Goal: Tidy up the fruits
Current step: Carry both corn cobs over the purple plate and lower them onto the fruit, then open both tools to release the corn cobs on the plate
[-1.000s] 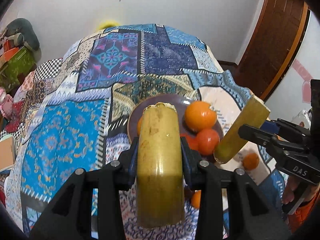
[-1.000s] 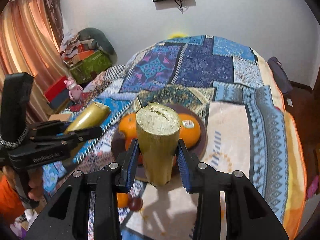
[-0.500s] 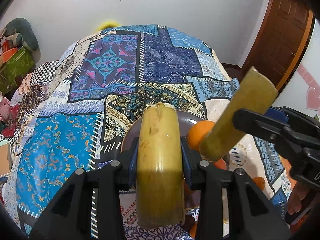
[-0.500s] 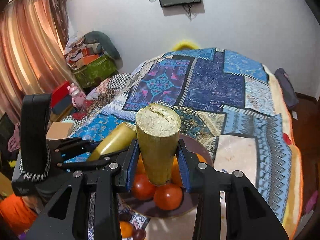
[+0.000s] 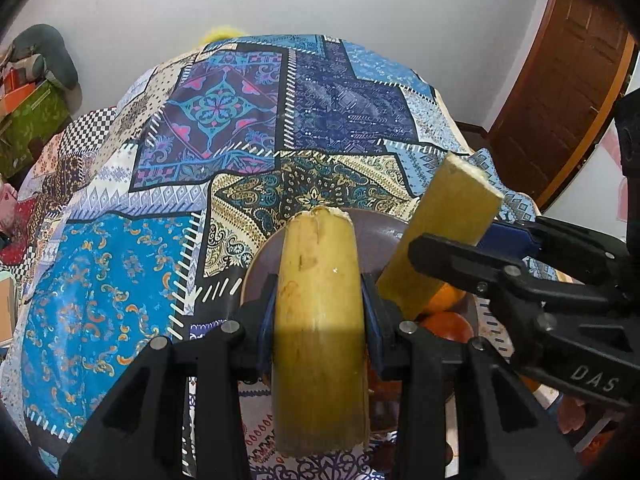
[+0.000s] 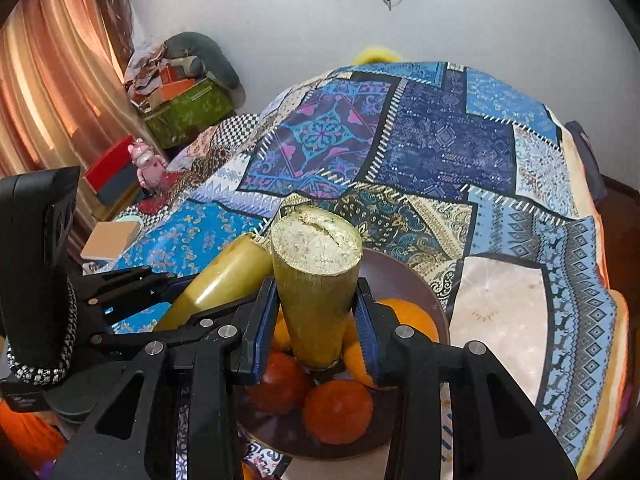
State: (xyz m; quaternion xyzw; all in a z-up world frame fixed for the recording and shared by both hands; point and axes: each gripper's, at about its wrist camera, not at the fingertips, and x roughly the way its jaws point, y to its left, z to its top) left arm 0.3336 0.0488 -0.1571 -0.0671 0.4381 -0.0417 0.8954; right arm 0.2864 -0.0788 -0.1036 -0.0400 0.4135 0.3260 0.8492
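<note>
My left gripper [image 5: 320,320] is shut on a yellow-green sugarcane piece [image 5: 320,320] and holds it upright over the near left part of a dark brown plate [image 5: 372,232]. My right gripper [image 6: 316,320] is shut on a second sugarcane piece [image 6: 316,280], cut end up, above the same plate [image 6: 400,276]. That plate holds oranges [image 6: 412,316] and red tomatoes [image 6: 338,412]. The right gripper with its piece [image 5: 444,236] shows at the right of the left wrist view. The left gripper with its piece [image 6: 220,280] shows at the left of the right wrist view. The two pieces stand close together.
The plate sits near the front edge of a bed with a patchwork blanket [image 5: 240,120]. A few small fruits lie on the blanket below the plate, mostly hidden. A wooden door [image 5: 560,92] is at the right, boxes and clutter [image 6: 180,92] by the curtain at the left.
Both grippers have moved forward and over the plate, each still holding its sugarcane piece. The two pieces have come closer together. The plate now lies directly under them.
</note>
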